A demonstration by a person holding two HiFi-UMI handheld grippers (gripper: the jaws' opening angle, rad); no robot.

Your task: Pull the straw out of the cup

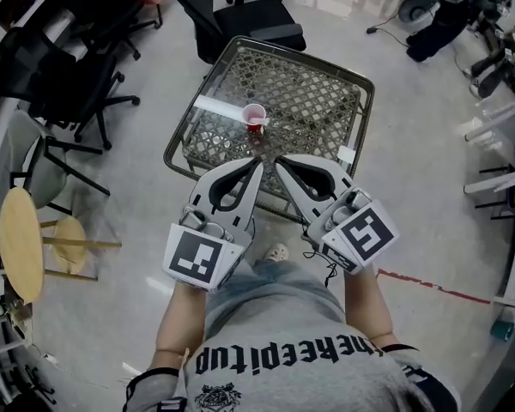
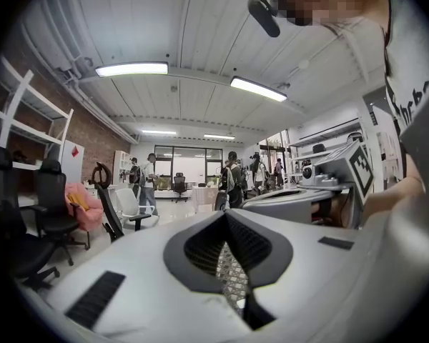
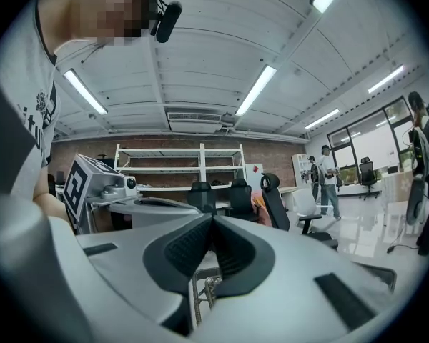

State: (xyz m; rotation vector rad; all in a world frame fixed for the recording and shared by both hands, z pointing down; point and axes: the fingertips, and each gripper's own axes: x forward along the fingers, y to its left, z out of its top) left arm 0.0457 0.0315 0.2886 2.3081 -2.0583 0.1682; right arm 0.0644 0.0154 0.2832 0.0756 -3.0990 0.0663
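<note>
**A:** What is sitting closest to the lens?

**B:** The person's grey T-shirt (image 1: 283, 354) is filling the bottom of the head view, and both forearms are reaching forward from it.

**A:** And the biggest thing beyond that?

**B:** A desk (image 1: 318, 101) with a woven lattice top and a dark metal rim is standing on the pale floor just ahead of the person. Black office chairs (image 1: 249, 20) are standing behind it and to its left. A round wooden stool (image 1: 21, 243) is sitting at the far left.

**A:** Where are the claws pointing?

**B:** The left claw (image 1: 258, 165) and the right claw (image 1: 278, 163) are angling toward each other, with their tips nearly meeting over the desk's near edge. Each is carrying its marker cube at the back, close to the person's hands.

**A:** How are the jaws standing?

**B:** The left claw's jaws are pressing together tip to tip and gripping nothing. Only the desk's lattice is showing through the gap below the tips. The right claw's jaws are also meeting at the tips, empty, with the desk's metal frame showing behind them.

**A:** And the cup?

**B:** The cup (image 1: 255, 117), pink with a red base, is standing upright on the desk near the claw tips, a little beyond them, and neither claw is touching it. The straw is too small to make out from up here. A pale strip (image 1: 216, 104) is lying on the desk just left of the cup.
</note>
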